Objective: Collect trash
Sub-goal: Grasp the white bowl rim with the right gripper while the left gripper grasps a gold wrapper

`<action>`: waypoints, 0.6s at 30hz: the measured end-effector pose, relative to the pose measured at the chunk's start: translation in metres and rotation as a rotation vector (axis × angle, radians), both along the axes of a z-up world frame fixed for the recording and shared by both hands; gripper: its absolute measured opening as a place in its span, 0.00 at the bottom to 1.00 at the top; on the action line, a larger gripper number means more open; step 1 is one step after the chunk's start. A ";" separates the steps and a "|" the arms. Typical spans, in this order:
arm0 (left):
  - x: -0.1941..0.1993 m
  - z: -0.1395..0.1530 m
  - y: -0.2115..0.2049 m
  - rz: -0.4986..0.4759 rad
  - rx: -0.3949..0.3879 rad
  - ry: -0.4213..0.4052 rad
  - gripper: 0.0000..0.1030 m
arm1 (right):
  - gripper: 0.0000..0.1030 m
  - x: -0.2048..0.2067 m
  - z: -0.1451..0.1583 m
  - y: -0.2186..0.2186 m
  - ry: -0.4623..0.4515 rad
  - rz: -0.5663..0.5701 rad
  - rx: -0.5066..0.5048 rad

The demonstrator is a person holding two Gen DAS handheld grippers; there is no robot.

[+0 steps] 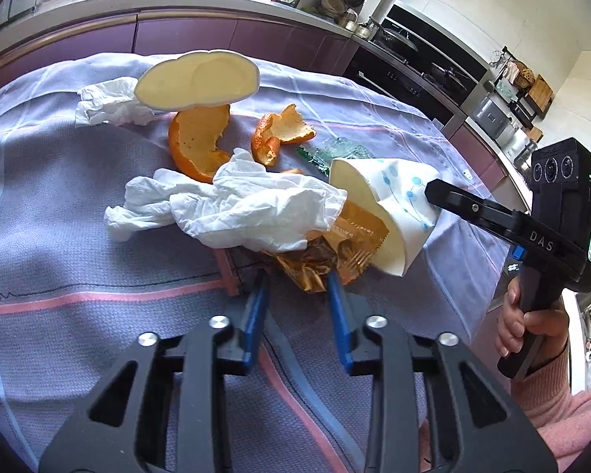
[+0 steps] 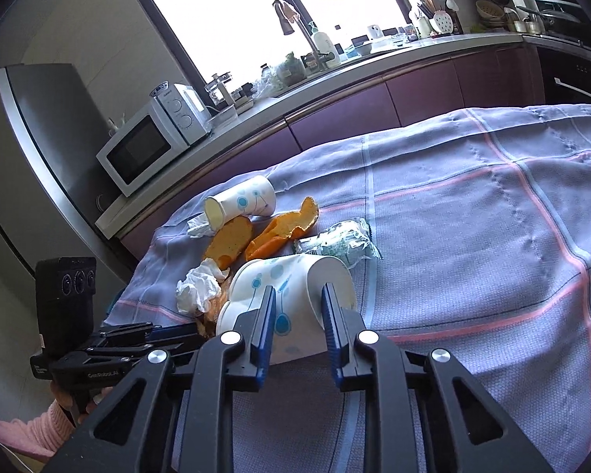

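Note:
Trash lies in a heap on a purple checked tablecloth (image 1: 78,236). My left gripper (image 1: 297,282) is shut on the crumpled end of a golden wrapper (image 1: 354,232), which lies partly under a white tissue (image 1: 236,205). My right gripper (image 2: 298,299) is shut on a paper cup (image 2: 291,276) with blue dots that lies on its side, squashed oval. One of its fingers (image 1: 453,201) shows on the cup's (image 1: 398,197) outer wall. Behind lie two orange peels (image 1: 197,142) (image 1: 279,130), a green wrapper (image 1: 335,153), a second cup (image 1: 197,79) and another tissue (image 1: 106,102).
A hand (image 1: 532,323) in a pink sleeve holds the right gripper's handle. The table's right half (image 2: 472,236) shows only cloth. A purple kitchen counter runs behind, with a microwave (image 2: 145,149) and a fridge (image 2: 31,138) at its left end.

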State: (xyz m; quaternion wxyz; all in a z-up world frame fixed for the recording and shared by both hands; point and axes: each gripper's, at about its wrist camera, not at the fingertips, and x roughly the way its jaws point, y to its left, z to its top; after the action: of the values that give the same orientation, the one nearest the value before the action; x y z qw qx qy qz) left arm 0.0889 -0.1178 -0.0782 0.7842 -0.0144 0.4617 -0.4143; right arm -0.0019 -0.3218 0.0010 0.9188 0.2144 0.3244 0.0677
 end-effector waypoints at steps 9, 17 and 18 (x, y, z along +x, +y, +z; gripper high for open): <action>-0.011 0.011 -0.007 -0.023 -0.051 -0.032 0.12 | 0.20 -0.006 0.000 -0.009 -0.014 -0.013 0.023; -0.026 0.035 0.014 -0.070 -0.140 -0.064 0.08 | 0.20 -0.013 0.009 -0.015 -0.050 -0.024 0.027; -0.026 0.037 0.019 -0.058 -0.149 -0.063 0.08 | 0.20 -0.014 0.011 -0.015 -0.055 -0.024 0.025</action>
State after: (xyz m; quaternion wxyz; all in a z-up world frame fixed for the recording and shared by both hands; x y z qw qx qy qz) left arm 0.0631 -0.0990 -0.0407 0.7827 -0.0462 0.4051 -0.4703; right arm -0.0155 -0.3367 0.0118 0.9254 0.2280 0.2953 0.0667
